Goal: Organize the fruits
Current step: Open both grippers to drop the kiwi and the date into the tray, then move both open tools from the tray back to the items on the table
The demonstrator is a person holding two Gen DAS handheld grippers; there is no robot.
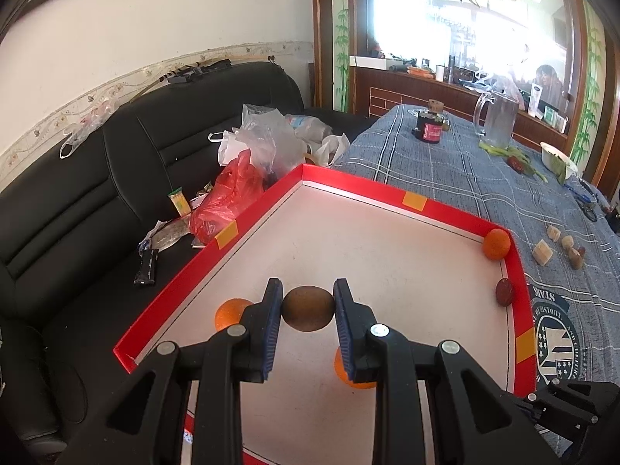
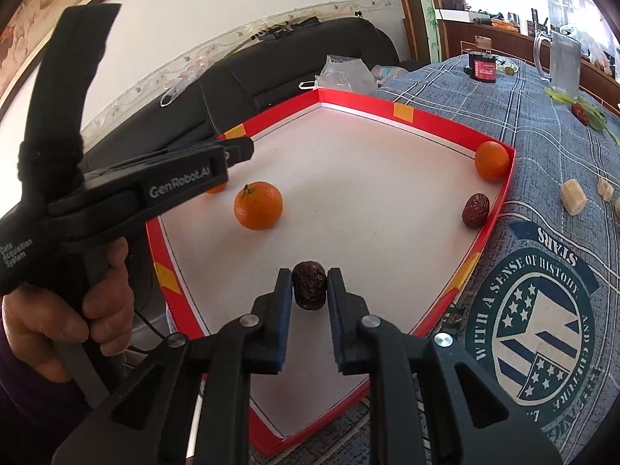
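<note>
A red-walled tray (image 1: 267, 197) with a white floor lies on the table. My left gripper (image 1: 307, 302) is shut on a brown kiwi (image 1: 308, 309) just above the tray floor. One orange (image 1: 232, 313) sits left of it and another (image 1: 354, 376) shows under the right finger. My right gripper (image 2: 310, 286) is shut on a dark wrinkled date (image 2: 309, 285) near the tray's (image 2: 426, 116) front. In the right wrist view an orange (image 2: 258, 205) lies mid-left, an orange (image 2: 491, 161) fills the far right corner, and a second date (image 2: 475, 210) rests by the right wall. A hand (image 2: 58, 310) holds the left gripper's handle.
A blue plaid cloth (image 1: 445, 162) covers the table. On it stand a glass pitcher (image 1: 498, 120), a dark jar (image 1: 429, 124), a white bowl (image 1: 558, 159), green stalks and pale food chunks (image 1: 542, 252). A black sofa (image 1: 116, 178) with plastic bags (image 1: 248, 162) runs along the left.
</note>
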